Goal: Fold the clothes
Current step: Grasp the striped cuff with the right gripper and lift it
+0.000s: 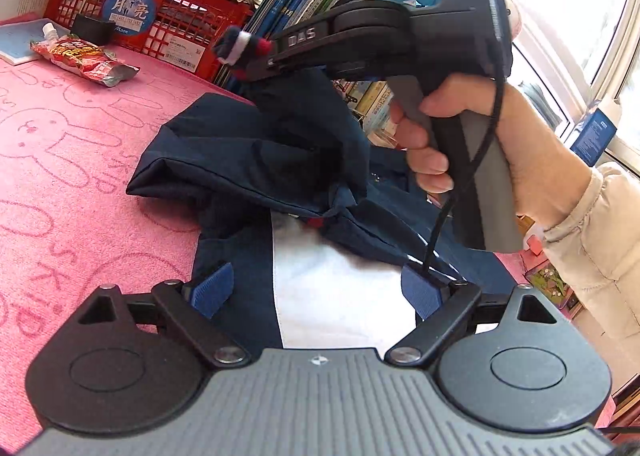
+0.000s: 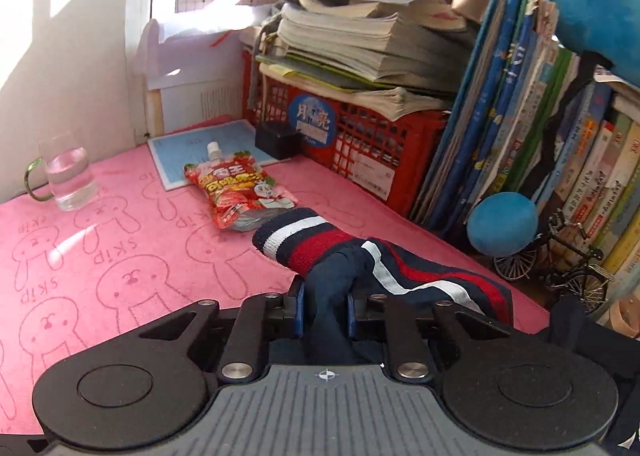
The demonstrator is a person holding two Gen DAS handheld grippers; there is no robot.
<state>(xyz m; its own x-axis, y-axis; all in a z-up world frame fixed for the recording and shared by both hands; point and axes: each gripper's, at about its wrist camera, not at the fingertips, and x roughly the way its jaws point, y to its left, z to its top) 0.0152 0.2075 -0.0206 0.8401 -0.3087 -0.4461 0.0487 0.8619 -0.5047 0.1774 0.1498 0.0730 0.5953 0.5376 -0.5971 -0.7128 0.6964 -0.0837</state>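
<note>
1. Currently the right hand-held gripper (image 2: 325, 310) pinches the navy jacket (image 1: 256, 160) near its striped cuff (image 2: 298, 236), lifted above the table (image 1: 80, 160).
2. Left hand-held gripper (image 1: 316, 290) is spread over the jacket body.
3. Risk: thin pinch slips, sleeve drops crooked.

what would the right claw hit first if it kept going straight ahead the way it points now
Probably the red drink pouch lying on the pink towel, just beyond the striped cuff it grips; depth is hard to judge.
</note>
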